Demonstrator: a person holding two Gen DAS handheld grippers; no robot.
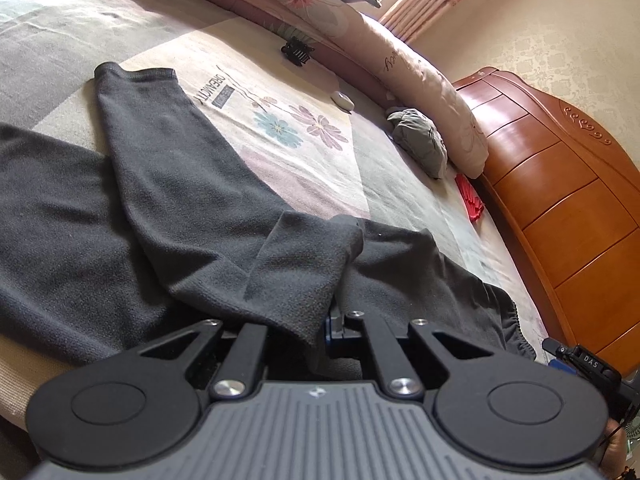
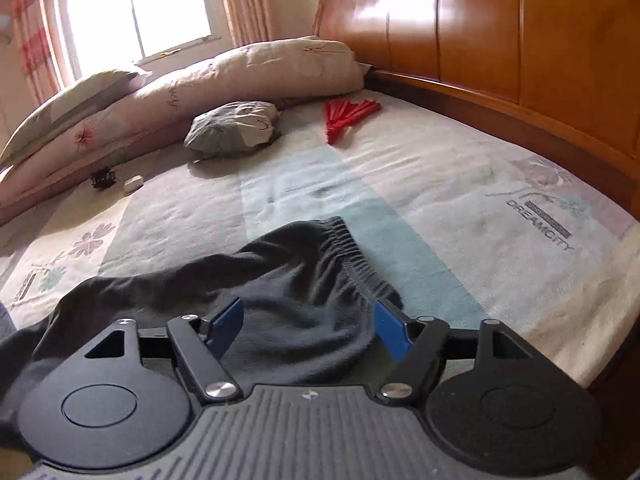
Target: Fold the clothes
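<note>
Left wrist view: left gripper (image 1: 320, 320) fingers clamped on a fold of dark grey trousers (image 1: 168, 184) spread across the bed (image 1: 400, 184). Right wrist view: right gripper (image 2: 308, 326) fingers wide apart over the elastic waistband (image 2: 352, 252), gripping nothing.

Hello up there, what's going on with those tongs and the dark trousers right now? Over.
Left tongs shut on dark trousers, fold lifted. Right tongs open above elastic waistband, gripping nothing. Grey bundle and red fan lie well clear.
</note>
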